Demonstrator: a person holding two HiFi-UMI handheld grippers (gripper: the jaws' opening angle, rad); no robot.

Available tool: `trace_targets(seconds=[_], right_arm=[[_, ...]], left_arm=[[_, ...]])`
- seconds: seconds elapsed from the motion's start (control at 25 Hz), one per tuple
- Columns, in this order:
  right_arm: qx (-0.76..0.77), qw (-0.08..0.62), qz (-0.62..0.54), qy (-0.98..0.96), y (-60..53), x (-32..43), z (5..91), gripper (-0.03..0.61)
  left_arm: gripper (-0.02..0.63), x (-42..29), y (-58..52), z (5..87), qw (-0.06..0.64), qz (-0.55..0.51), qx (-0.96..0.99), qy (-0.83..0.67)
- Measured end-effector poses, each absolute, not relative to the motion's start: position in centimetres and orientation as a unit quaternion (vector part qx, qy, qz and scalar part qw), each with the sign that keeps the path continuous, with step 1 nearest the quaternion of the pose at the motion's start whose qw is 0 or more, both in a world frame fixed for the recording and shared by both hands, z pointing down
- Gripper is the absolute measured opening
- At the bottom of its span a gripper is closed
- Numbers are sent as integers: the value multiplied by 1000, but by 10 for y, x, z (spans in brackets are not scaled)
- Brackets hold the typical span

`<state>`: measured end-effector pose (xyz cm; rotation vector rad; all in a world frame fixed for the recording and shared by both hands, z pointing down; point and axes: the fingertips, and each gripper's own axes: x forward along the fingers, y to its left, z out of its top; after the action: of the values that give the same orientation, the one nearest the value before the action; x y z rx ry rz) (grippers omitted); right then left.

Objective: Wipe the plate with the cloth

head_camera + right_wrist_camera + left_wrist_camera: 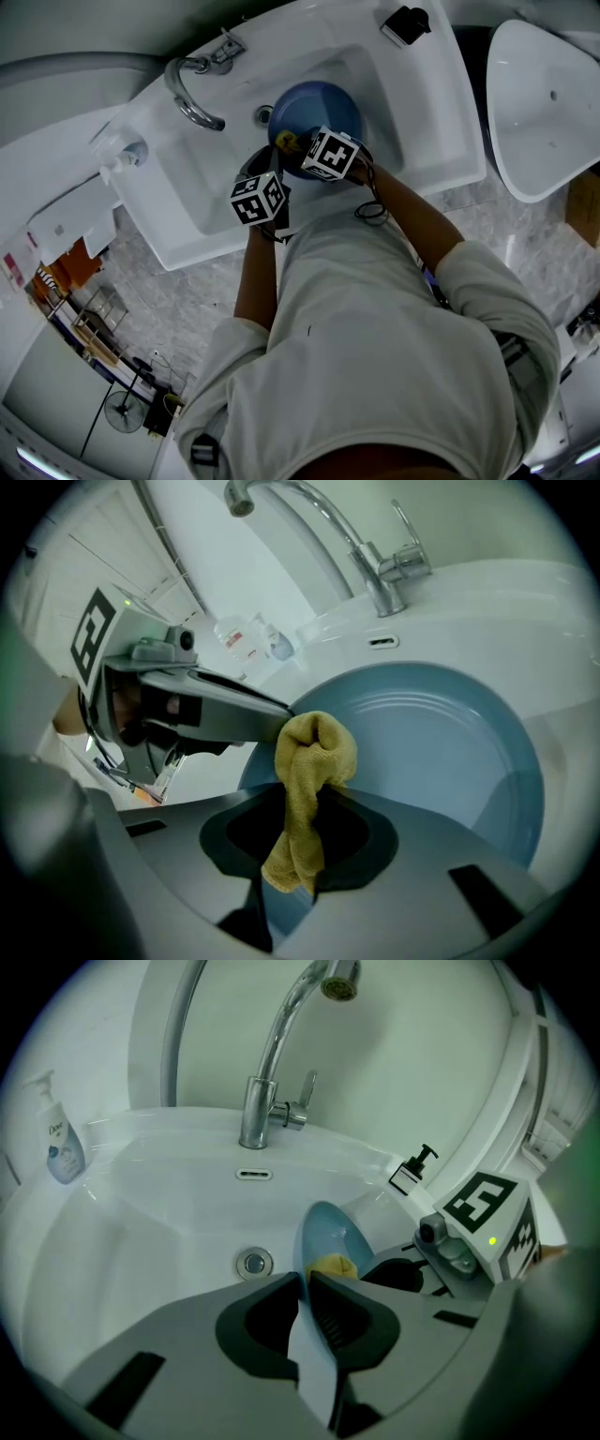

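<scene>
A blue plate stands tilted on edge in the white sink. My left gripper is shut on the plate's near rim, seen edge-on between its jaws. My right gripper is shut on a bunched yellow cloth, whose top bulges out against the plate's face near its left edge. The cloth shows as a yellow lump on the plate in the left gripper view, and as a small yellow spot in the head view. Both marker cubes hide the jaws in the head view.
A chrome tap rises behind the basin, with the drain below it. A soap bottle stands at the left of the sink ledge, a small black-topped dispenser at its far right corner. A second white basin lies to the right.
</scene>
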<state>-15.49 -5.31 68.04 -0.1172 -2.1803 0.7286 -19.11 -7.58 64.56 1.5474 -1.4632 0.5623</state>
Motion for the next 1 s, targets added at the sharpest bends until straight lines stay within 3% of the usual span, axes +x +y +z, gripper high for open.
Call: trace_targets(seconds=[0.28,0.56,0.8,1.0], right_arm=[[-172,482,184,-839,-22,-129,696,87],[-125,576,187,-786,-50,-79,733,87],[82,570,296,-762,-107,-50,743,87],[202,501,369,-756,-141,-50,750,87]], left_arm=[[49,-203,-62,643,471,209,602,-610],[41,-202,-64,638,465,217,608,-605],[43,-193,-66,637,468,221,611,-599],[46,-187,-73,638,462,231,619,-591]])
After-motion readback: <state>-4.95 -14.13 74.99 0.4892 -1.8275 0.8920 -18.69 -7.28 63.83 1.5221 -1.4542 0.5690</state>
